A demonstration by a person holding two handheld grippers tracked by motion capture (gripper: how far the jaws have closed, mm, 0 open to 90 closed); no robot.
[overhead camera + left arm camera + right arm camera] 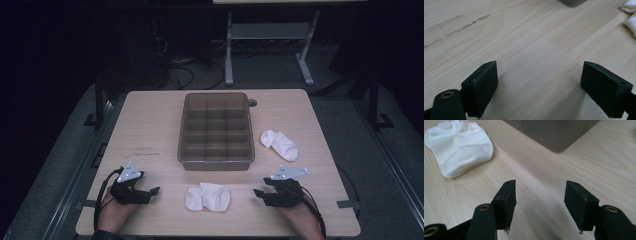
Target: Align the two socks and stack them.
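A grey divided bin (216,131) with several compartments sits mid-table. One white sock (208,197) lies crumpled near the front edge, between my two grippers; it also lies at upper left in the right gripper view (459,146). A second white sock (279,144) rests to the right of the bin. My left gripper (155,190) rests low at the front left, jaws wide apart over bare wood (539,82). My right gripper (257,192) sits at the front right, open and holding nothing (540,200), pointing toward the bin corner (554,135).
The light wooden table (150,125) has a small printed label at left (142,152) and a round cable hole (251,103) behind the bin. Beyond the far edge, a dark floor with cables and a white desk frame (270,45).
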